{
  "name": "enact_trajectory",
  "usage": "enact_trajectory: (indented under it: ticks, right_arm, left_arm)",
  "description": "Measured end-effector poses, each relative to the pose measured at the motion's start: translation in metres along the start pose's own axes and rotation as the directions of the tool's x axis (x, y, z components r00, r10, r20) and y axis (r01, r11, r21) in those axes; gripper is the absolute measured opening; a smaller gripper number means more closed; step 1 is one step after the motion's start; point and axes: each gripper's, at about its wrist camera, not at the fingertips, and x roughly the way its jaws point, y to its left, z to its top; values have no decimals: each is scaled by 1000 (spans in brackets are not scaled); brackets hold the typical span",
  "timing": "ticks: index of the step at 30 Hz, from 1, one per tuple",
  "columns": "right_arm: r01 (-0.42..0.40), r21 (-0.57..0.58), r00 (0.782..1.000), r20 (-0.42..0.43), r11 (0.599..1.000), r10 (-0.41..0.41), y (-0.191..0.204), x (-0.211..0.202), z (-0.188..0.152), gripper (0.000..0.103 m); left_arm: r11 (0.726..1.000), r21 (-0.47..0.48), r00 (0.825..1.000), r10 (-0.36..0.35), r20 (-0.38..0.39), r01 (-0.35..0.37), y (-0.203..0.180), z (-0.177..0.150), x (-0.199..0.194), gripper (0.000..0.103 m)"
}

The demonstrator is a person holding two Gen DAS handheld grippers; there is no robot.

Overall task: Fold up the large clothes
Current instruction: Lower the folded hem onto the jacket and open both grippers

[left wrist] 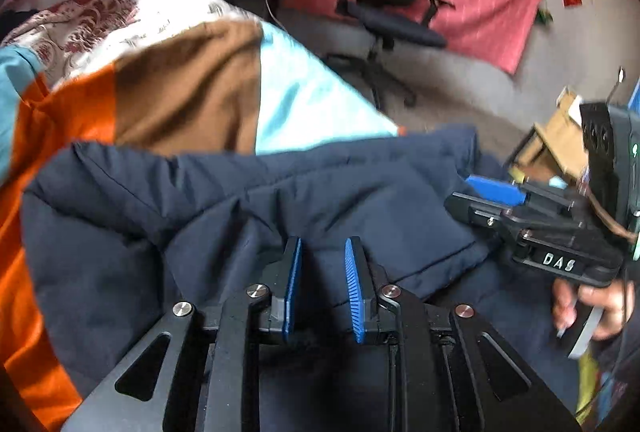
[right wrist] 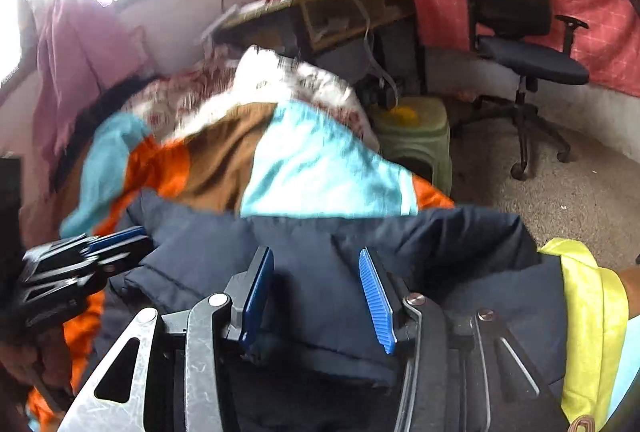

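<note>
Lying under both parted grippers [left wrist: 322, 252] [right wrist: 316, 264], seemingly untouched: navy jacket [left wrist: 240, 200].

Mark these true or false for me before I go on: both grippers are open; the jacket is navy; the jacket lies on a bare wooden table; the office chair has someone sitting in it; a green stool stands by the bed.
1. Both grippers are open. True: the left gripper and the right gripper each show a gap between the blue pads, with nothing clamped.
2. The jacket is navy. True: the jacket is dark navy and padded.
3. It lies on a bare wooden table. False: it lies on a striped blanket in orange, brown and light blue.
4. The office chair is occupied. False: the office chair is empty.
5. A green stool stands nearby. True: the green stool.
</note>
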Motion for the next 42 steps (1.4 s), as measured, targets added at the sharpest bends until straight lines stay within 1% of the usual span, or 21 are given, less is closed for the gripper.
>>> enact_trajectory:
  ticks: [2,4,6,9,12,14,19,20,22,23,24,26,29,32,34,36,38,39,40,41,42]
  right_arm:
    - [15,-44,998,-57,999,-18,0,13,-16,43]
    - [20,-57,998,-57,998,-23,-2,20,-28,43]
    - [26,-54,998,-52,998,-29,-4,29,-36,43]
    - [44,-81,999,-25,996,-46,-6,42,-46,44]
    - [68,-99,998,1,993,-68,-4,47,-51,44]
    - [77,-106,997,14,991,-76,-4,48,-52,44]
    - [64,-99,997,59,993,-58,-6,41,-56,45]
    - [55,-90,996,68,994,-49,-8,37,-56,46]
    - [45,-49,995,92,998,-40,-12,30,-60,52]
    - [55,-13,993,108,998,-54,-15,23,-63,57]
    - [91,29,986,137,995,-94,-18,14,-69,58]
    - [142,60,979,137,988,-149,-18,6,-78,63]
    - [143,55,985,86,988,-147,-19,13,-82,63]
    - [176,49,983,53,983,-178,-19,26,-79,64]
    - [205,35,977,50,978,-207,-15,29,-79,64]
    - [212,28,976,52,977,-213,-13,30,-79,66]
    - [210,35,975,59,977,-212,-14,26,-79,67]
    - [211,37,975,56,977,-213,-13,23,-78,70]
    - [207,43,977,52,977,-209,-13,20,-78,72]
    - [198,50,979,48,979,-200,-12,17,-78,75]
    - [190,53,980,47,980,-192,-9,12,-78,76]
  left_arm:
    - [999,38,999,33,-11,-33,-4,-9,10,12]
    - [997,64,999,53,0,-53,-5,-15,16,11]
    - [994,78,997,75,11,-75,0,-21,28,5]
    - [999,16,998,47,36,-48,13,-30,37,3]
    - [999,-1,995,40,89,-40,16,-40,33,3]
    - [1000,-16,992,11,128,-9,20,-47,23,3]
    - [990,-132,972,-10,237,42,34,-53,-9,3]
    - [987,-154,972,-12,236,50,37,-58,-10,3]
    - [988,-144,976,-14,219,46,37,-60,-10,3]
    - [992,-123,978,-6,207,32,34,-63,-10,3]
    - [995,-102,980,2,199,19,31,-65,-10,3]
    - [996,-94,986,8,169,8,31,-65,-4,3]
    - [993,-115,989,5,147,12,36,-64,9,3]
    - [993,-120,989,1,146,17,37,-64,11,3]
    - [990,-137,988,-14,154,35,39,-65,8,3]
    - [984,-170,990,-27,139,51,42,-63,6,3]
    - [983,-182,993,-15,119,36,38,-57,-1,4]
    - [986,-169,994,12,108,6,32,-54,-6,7]
    - [988,-156,994,24,106,-7,27,-53,-10,17]
    - [990,-139,993,36,111,-20,20,-52,-16,35]
    - [990,-137,991,43,124,-25,16,-52,-22,45]
